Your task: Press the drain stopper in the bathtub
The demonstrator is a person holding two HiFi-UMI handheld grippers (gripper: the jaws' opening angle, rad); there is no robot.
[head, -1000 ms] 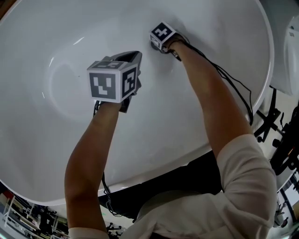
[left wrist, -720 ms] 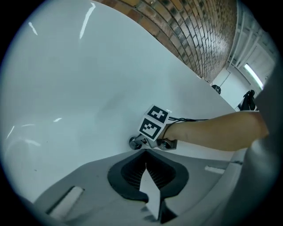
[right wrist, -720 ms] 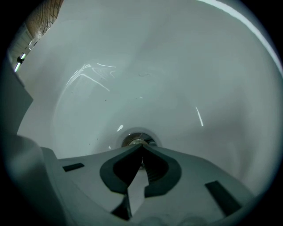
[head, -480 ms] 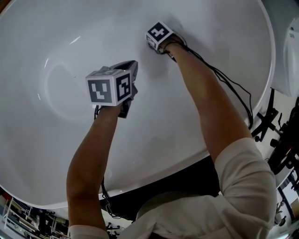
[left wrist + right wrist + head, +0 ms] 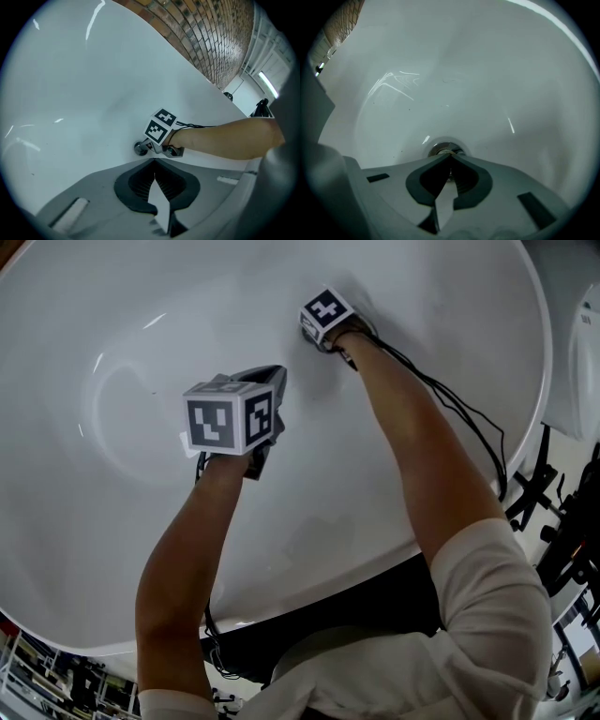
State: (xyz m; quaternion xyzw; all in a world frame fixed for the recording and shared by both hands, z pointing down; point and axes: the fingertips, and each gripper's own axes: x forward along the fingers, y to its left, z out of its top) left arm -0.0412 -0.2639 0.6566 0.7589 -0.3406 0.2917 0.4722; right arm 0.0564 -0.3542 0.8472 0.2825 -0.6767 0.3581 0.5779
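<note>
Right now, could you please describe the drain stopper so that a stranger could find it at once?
Look into the white bathtub and follow the right arm down to the right gripper, whose jaws are together. At their tips sits the drain stopper, a small round shiny metal disc, the only metal fitting seen on the white surface.

A brick wall (image 5: 220, 37) fills the left gripper view's top right, a strip light (image 5: 267, 83) just below it; black stand legs (image 5: 536, 486) show at the head view's right edge
</note>
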